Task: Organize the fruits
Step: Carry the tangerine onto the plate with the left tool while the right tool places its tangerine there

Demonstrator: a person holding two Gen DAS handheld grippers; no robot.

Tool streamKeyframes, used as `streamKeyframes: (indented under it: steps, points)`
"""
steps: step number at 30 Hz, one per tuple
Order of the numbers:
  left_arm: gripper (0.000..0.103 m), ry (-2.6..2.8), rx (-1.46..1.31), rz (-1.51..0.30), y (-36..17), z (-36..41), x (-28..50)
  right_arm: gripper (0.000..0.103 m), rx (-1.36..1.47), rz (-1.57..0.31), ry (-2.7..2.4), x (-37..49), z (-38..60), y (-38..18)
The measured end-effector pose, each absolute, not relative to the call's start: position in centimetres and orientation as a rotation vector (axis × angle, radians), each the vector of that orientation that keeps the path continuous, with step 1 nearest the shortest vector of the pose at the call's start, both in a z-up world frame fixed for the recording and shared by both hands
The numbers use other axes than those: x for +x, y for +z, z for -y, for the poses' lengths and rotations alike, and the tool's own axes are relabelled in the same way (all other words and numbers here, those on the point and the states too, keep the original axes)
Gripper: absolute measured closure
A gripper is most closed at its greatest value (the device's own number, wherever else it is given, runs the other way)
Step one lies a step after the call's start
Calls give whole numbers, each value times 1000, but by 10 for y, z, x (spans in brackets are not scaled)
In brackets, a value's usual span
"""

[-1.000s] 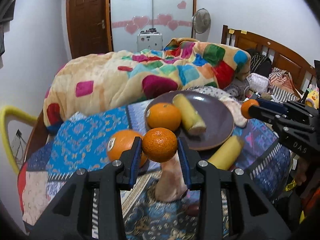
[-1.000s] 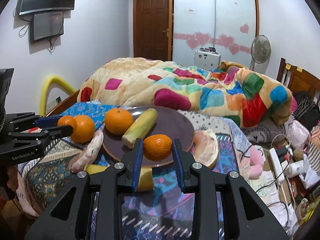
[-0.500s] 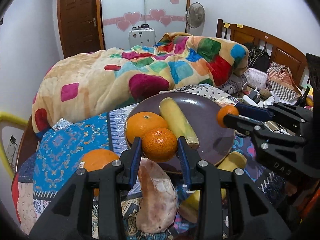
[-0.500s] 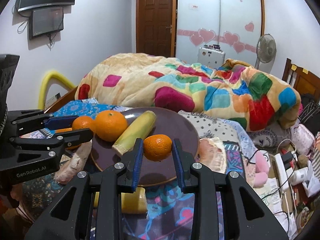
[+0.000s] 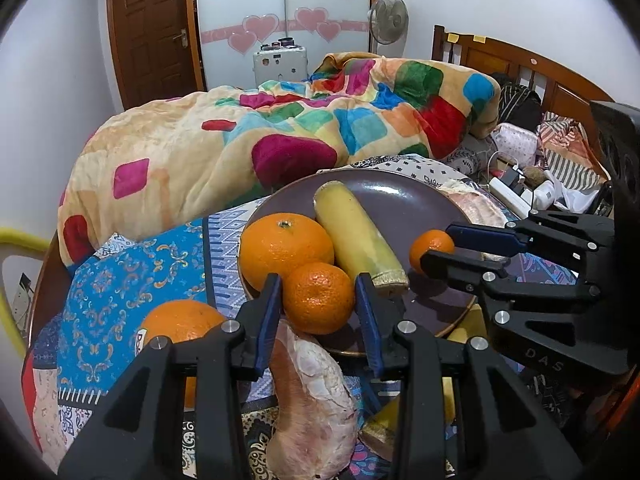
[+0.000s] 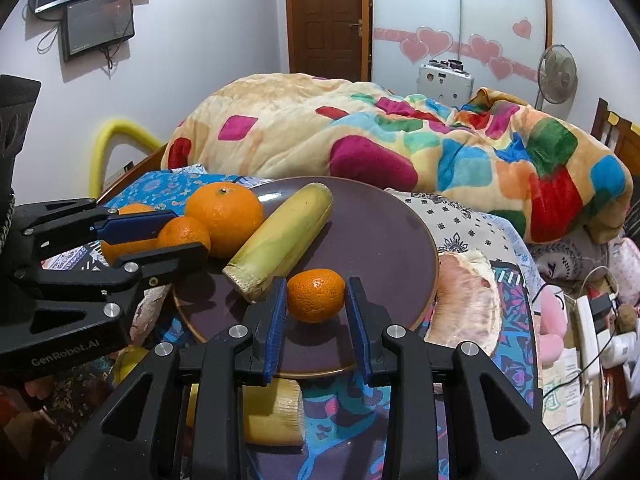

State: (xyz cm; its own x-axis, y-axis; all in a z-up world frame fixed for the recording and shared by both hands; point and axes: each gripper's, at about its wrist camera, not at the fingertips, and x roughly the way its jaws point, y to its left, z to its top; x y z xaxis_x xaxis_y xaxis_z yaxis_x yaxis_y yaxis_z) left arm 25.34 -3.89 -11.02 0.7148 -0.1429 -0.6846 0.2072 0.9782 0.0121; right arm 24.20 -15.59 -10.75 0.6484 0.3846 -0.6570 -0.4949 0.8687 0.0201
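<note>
Two mandarins gripped over plate (image 5: 420, 196), one (image 5: 319, 298) by left gripper (image 5: 319, 312) fingers, other (image 6: 316, 295) by right gripper (image 6: 316, 308) fingers.

— Orange tangerines (image 5: 319, 298), pale yellow corn (image 5: 357, 233), on a dull purple plate (image 6: 384, 240). And centre frame?

— Cream quilt (image 5: 280, 136) patched in magenta, blue, green, red. Lower left: blue patterned cloth (image 5: 120, 268). Pink hearts (image 5: 260, 28) up top.

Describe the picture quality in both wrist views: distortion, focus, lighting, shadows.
Left wrist view: strong fisheye bend, dark vignette corners, sharp focus; the mandarin in the left claw shadows the plate. Right wrist view: same curvature, even indoor light, no glare; soft shadow under its mandarin.
</note>
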Motion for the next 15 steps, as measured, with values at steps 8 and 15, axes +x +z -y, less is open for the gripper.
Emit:
streamKeyframes:
  steps: [8, 15]
  points:
    - [63, -189, 81, -726, -99, 34, 240, 65, -159, -674, 493, 234, 162, -97]
    - [51, -135, 59, -686, -79, 3, 223, 65, -146, -614, 446, 223, 184, -78]
